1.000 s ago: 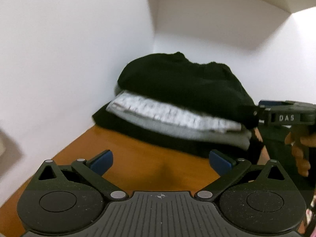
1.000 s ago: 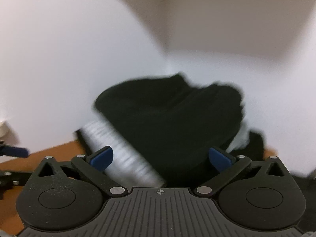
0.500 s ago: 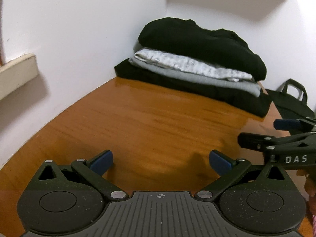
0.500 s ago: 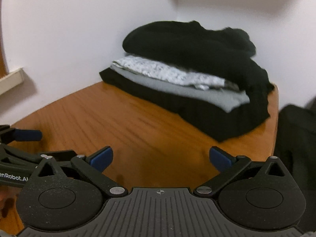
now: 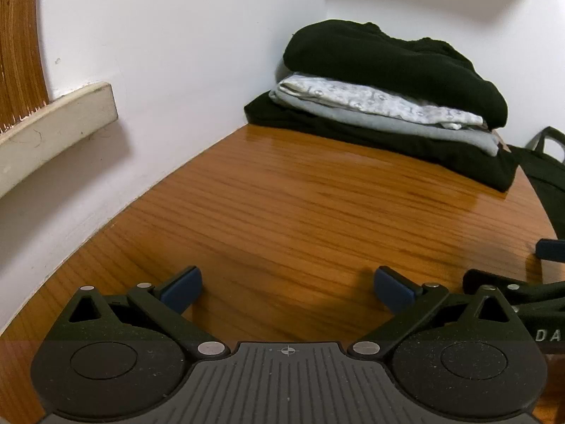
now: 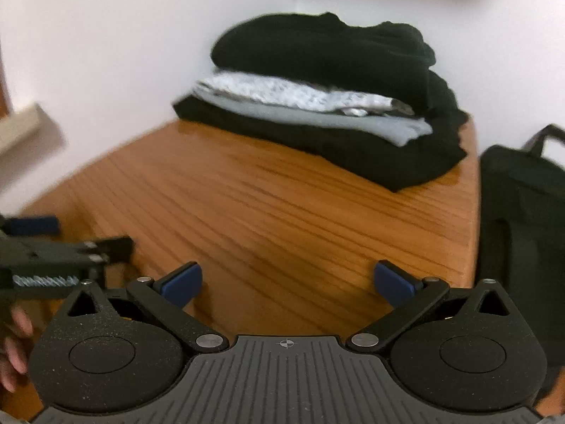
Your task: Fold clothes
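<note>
A stack of folded clothes (image 5: pixel 381 106) (image 6: pixel 317 106) rests at the far corner of the wooden table (image 5: pixel 282 212) (image 6: pixel 265 212): a black garment at the bottom, a grey one, a white patterned one, and a black sweater on top. My left gripper (image 5: pixel 287 291) is open over bare wood, well short of the stack, with nothing between its blue pads. My right gripper (image 6: pixel 287 282) is open too and empty. Each gripper shows at the edge of the other's view.
White walls close in the table at the left and back. A cream ledge (image 5: pixel 56 123) juts from the left wall. A black bag (image 6: pixel 522 229) (image 5: pixel 547 173) stands off the table's right edge. A hand (image 6: pixel 14 349) shows at the lower left.
Both grippers have pulled back from the stack toward the near side of the table. They were close up to the clothes a second ago; now bare wood lies in between.
</note>
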The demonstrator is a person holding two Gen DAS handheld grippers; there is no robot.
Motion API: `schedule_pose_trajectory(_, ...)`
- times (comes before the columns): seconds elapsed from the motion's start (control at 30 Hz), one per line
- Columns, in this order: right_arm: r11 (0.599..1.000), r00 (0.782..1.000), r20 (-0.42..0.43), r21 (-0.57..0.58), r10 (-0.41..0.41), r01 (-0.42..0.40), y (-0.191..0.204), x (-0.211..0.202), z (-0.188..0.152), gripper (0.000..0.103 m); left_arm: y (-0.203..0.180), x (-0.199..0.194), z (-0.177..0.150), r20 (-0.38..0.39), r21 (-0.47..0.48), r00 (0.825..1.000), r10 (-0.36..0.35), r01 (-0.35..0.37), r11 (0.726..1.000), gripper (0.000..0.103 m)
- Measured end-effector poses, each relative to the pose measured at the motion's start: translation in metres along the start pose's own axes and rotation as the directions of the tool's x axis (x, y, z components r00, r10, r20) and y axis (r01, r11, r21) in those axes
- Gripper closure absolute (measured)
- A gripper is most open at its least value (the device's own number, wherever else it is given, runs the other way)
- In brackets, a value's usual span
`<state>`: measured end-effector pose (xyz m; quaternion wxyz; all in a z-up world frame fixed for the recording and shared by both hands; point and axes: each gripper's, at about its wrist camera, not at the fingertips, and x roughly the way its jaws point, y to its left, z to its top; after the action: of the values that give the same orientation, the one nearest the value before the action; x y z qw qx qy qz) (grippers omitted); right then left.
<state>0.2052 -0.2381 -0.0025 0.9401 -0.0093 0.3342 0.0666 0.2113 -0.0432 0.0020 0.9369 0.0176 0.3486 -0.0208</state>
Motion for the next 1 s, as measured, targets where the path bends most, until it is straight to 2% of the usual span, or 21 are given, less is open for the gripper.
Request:
schedule_pose_trajectory(0.13, 0.999, 0.999, 0.000, 0.032, -0.040, 0.040, -0.0033, 0.0023, 0.0006, 0.000, -0.0005, 0.0004, 0.0005, 0.000, 0.002, 1.000, -0.002, 0.002, 1.000, 0.000)
schedule_pose_trajectory(1.0, 0.998, 0.998, -0.003, 0.037, -0.058, 0.058, -0.0055, 0.0047, 0.0009, 0.000, 0.0000, 0.0015, -0.0010, 0.002, 0.006, 1.000, -0.006, 0.006, 1.000, 0.000)
